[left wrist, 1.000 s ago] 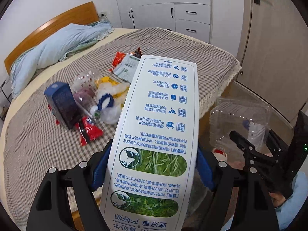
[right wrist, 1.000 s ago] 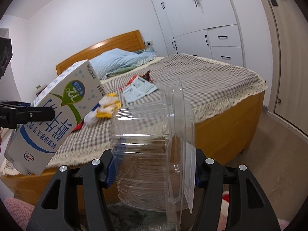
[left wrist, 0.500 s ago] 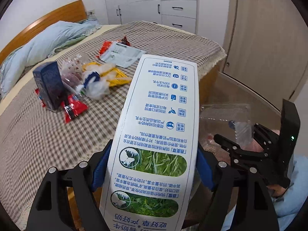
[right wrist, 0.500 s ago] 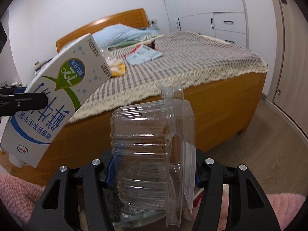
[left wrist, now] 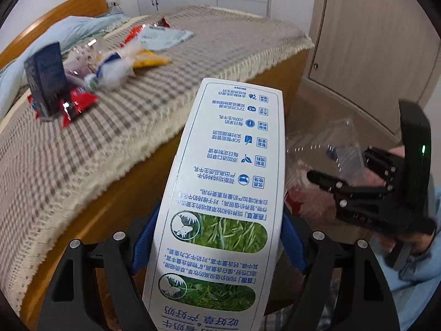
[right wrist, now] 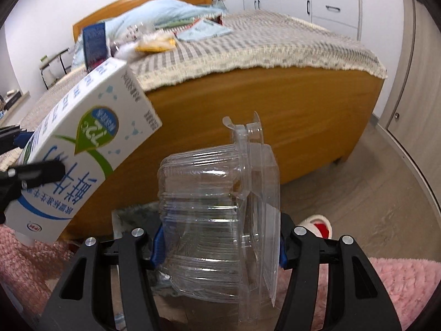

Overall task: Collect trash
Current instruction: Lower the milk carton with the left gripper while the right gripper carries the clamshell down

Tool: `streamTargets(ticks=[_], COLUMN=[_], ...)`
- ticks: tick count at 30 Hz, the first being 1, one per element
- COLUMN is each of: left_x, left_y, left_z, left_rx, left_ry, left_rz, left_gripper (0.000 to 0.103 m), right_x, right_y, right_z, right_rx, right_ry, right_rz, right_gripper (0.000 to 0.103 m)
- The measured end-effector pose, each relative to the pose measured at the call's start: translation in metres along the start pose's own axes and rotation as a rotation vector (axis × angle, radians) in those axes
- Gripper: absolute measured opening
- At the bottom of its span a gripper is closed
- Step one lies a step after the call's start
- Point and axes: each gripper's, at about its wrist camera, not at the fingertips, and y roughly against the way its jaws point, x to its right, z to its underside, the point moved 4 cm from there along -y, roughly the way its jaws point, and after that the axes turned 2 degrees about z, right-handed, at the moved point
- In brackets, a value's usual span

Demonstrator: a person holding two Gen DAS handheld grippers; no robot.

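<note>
My left gripper [left wrist: 217,244] is shut on a tall white milk carton [left wrist: 220,193] with blue and green print; the carton also shows in the right wrist view [right wrist: 80,160], held beside the bed's side. My right gripper [right wrist: 217,245] is shut on a clear plastic clamshell box [right wrist: 217,207]; the box and that gripper also show in the left wrist view [left wrist: 328,154]. Both grippers are low, off the bed. More trash lies on the checked bed cover [left wrist: 110,127]: a dark blue box [left wrist: 45,78], a red wrapper [left wrist: 74,104], a yellow wrapper [left wrist: 150,59] and a pale packet [left wrist: 164,37].
The wooden bed side [right wrist: 261,115] stands just ahead. A pink fluffy rug [right wrist: 399,287] and a red and white slipper [right wrist: 317,224] lie on the wood floor. A dark bag-like opening [right wrist: 135,220] shows below the clamshell. A door [left wrist: 372,35] and white cabinets [right wrist: 330,5] are behind.
Both grippers have dropped down and back from over the bed to beside its wooden side, each still holding its item. The bed's trash now sits farther off.
</note>
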Motion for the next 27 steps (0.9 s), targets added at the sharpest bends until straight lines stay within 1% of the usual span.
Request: streamTargets(ticks=[8, 15, 22, 27], left_x=[0.004, 0.006, 0.008, 0.015], left_y=[-0.041, -0.081, -0.125, -0.157], left_z=[0.020, 0.031, 0.038, 0.046], left_rx=[-0.060, -0.123, -0.190, -0.239], left_ry=[-0.038, -0.091, -0.174, -0.254], left_rz=[0.024, 0.031, 0.028, 0.037], left_gripper=[0.075, 0.075, 0.075, 0.074], right_x=[0.001, 0.008, 0.021, 0.023], right_y=[-0.033, -0.058, -0.083, -0.098], right_z=[0.011, 0.011, 0.006, 0.006], right_rx=[-0.110, -0.157, -0.193, -0.236], right_ry=[0.019, 0.009, -0.018, -0.033], right_rz=[0.028, 0.040, 0.059, 0.050], right_gripper=[0.057, 0.057, 0.057, 0.057])
